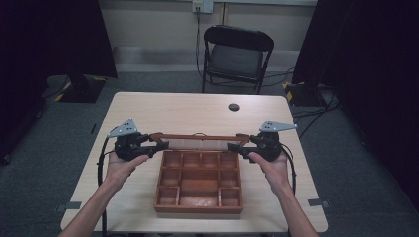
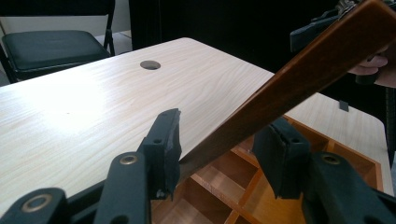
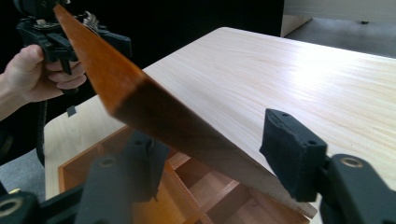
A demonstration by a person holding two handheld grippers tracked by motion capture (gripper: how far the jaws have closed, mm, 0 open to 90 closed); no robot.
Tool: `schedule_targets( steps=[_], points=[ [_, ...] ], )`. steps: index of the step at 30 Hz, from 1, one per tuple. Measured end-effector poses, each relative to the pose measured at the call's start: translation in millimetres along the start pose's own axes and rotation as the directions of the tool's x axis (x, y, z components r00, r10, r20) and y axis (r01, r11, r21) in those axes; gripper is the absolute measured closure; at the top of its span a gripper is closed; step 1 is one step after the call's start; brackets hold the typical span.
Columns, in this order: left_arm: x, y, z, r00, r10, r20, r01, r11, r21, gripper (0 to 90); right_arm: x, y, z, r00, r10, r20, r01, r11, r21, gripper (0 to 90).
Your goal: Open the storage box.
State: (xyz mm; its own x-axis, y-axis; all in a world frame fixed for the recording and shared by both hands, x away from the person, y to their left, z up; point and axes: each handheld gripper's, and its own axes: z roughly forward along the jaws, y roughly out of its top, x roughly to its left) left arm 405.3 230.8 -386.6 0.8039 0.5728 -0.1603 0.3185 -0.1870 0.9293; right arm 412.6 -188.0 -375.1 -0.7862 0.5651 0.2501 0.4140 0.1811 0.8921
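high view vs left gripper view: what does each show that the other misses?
High view alone: the whole divided wooden box, both forearms, and the lid spanning between the left hand-held gripper and the right hand-held gripper.

Left gripper view alone: the lid edge passing between the open jaws, the right pad clearly apart from it.

Both: lid, box compartments, table, cable hole, black chair.
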Motion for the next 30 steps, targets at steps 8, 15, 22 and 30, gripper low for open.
schedule_targets(
  steps=[8,15,22,30],
  points=[
    [5.4,1.0,4.5,1.0000,-0.005,-0.001,0.005,0.9999,-0.010,52.8,-5.5,-1.1,5.3,0.9999,0.004,0.014,-0.005,1.000,0.007,35.6],
    [8.1,3.0,6.7,0.9999,-0.001,-0.012,0.001,1.0000,-0.002,53.8,-11.3,-1.7,10.9,0.9997,0.019,0.015,-0.019,1.000,-0.001,40.3],
    [13.4,3.4,10.7,0.9994,-0.027,-0.021,0.027,0.9996,-0.006,54.3,-17.5,-3.0,16.1,0.9987,0.031,0.040,-0.031,0.999,-0.010,44.9],
    [18.2,0.6,16.4,0.9990,-0.028,-0.034,0.028,0.9995,0.011,54.8,-22.2,-4.8,20.3,0.9980,0.026,0.058,-0.026,1.000,0.007,45.3]
  ],
)
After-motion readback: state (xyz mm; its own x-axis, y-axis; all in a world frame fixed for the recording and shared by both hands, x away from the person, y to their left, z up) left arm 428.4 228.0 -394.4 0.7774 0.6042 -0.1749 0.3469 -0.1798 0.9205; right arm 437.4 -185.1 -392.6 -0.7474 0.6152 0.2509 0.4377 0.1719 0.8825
